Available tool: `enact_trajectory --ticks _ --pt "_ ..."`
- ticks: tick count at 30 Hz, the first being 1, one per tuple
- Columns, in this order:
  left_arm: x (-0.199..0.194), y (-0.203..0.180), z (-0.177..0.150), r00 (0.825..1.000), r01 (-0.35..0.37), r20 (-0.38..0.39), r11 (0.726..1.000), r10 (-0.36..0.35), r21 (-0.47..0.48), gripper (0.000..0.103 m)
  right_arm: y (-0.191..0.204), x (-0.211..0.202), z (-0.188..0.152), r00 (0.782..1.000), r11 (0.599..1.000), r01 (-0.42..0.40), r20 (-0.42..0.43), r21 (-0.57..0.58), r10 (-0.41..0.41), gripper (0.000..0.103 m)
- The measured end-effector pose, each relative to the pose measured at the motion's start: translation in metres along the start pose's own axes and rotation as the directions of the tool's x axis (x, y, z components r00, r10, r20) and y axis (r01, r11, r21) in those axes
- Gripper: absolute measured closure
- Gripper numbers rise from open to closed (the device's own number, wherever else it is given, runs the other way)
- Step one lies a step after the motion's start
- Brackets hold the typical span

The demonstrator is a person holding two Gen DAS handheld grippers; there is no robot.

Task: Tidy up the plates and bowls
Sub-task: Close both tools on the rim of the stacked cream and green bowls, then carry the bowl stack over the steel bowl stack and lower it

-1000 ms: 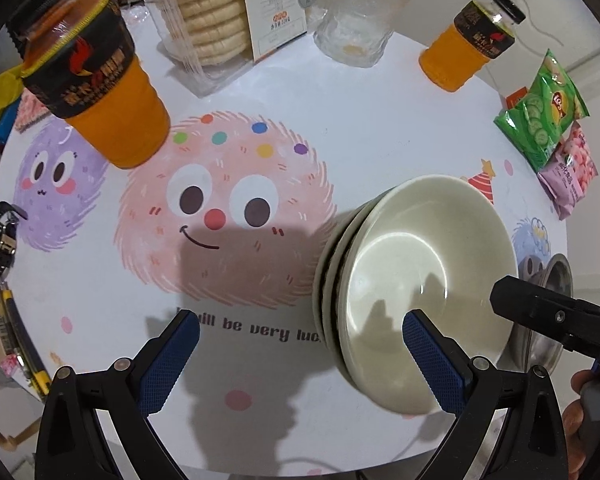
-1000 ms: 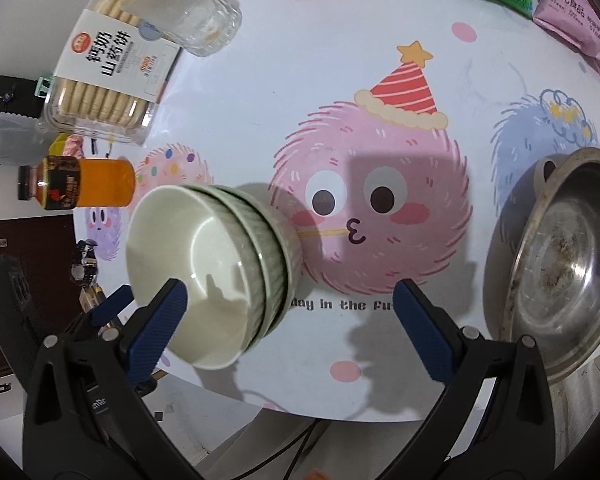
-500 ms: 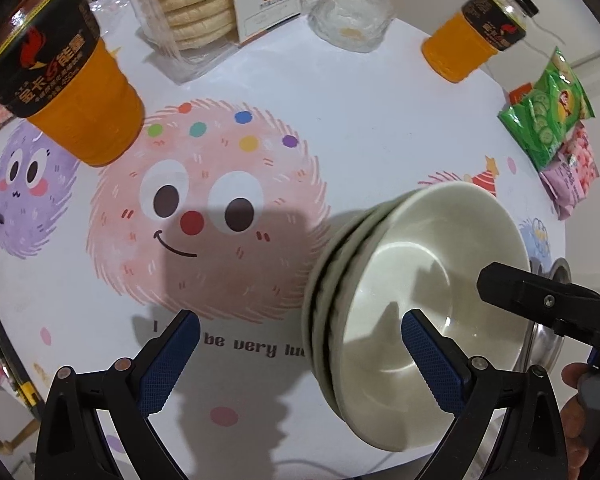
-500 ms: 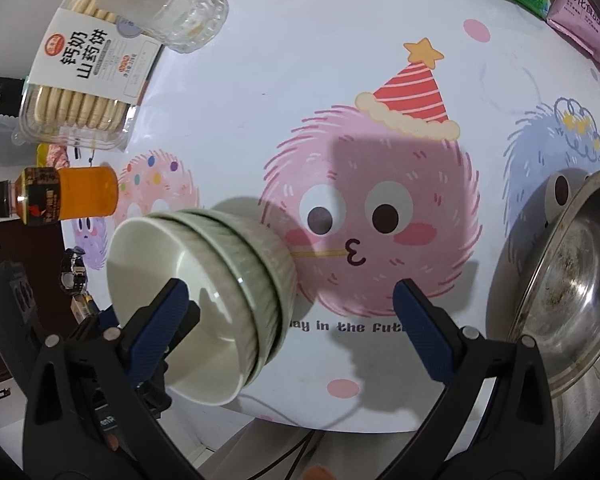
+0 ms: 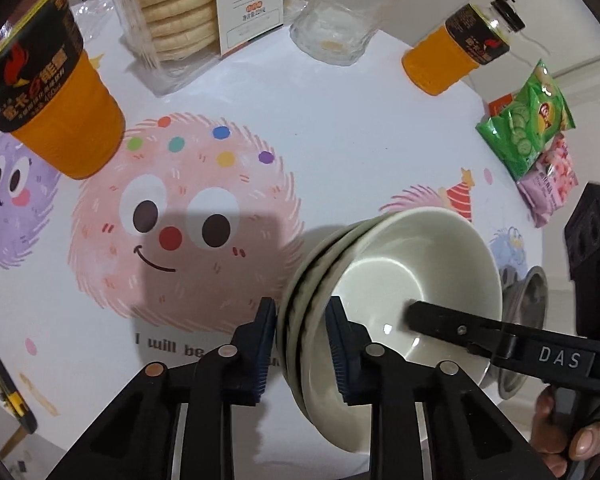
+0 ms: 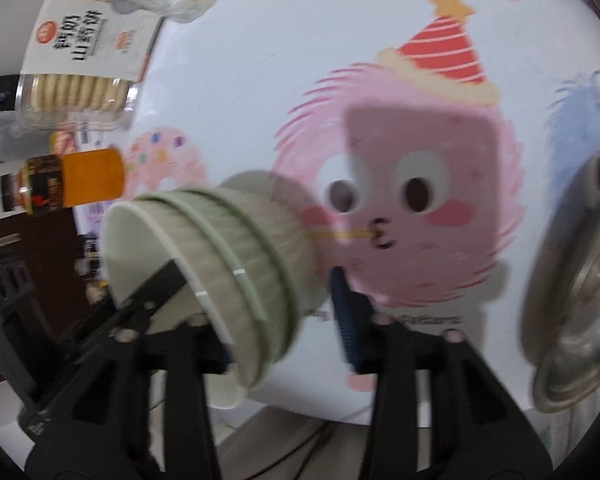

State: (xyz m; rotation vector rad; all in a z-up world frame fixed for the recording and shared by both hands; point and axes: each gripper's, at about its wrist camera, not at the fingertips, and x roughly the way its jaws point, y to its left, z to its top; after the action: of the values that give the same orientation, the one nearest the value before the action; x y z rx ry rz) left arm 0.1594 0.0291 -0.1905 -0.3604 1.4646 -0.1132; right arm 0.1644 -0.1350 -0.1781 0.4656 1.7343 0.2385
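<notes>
**Both grippers closing on one stack of bowls**

A nested stack of bowls (image 5: 396,312) stands near the edge of the table (image 5: 340,128), tipped in the wide-lens views. The left gripper (image 5: 302,354) is closing, its blue pads straddling the rims at the stack's left side: one pad outside the outer bowl, one inside the top bowl. They look to be pressing on the rims. The right gripper (image 6: 280,320) is closing from the opposite side, one finger inside the top bowl, the blue pad outside; that view is blurred, so I cannot tell whether it has contact.

The risks, as I judge them:
- A thin rim pinch may slip on glazed walls.
- Uneven pulls from two hands could tilt the stack or separate the bowls.
- The table edge is close, so a dropped bowl may fall.
- The steel basin (image 6: 572,288) nearby could get knocked.
</notes>
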Motion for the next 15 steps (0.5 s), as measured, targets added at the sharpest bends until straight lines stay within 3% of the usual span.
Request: enact_trajectory --ticks 5,15 --pt "-0.002 0.004 0.001 1.000 0.005 -0.001 1.000 -0.005 -0.016 0.084 0.008 -0.004 -0.002 0.999 0.998 0.046 0.007 -0.053 -0.046 0.073" --pt "-0.005 0.001 -0.002 1.000 -0.008 -0.015 1.000 0.008 0.014 0.085 0.014 -0.006 -0.008 0.996 0.992 0.094 0.010 -0.089 -0.094 0.077"
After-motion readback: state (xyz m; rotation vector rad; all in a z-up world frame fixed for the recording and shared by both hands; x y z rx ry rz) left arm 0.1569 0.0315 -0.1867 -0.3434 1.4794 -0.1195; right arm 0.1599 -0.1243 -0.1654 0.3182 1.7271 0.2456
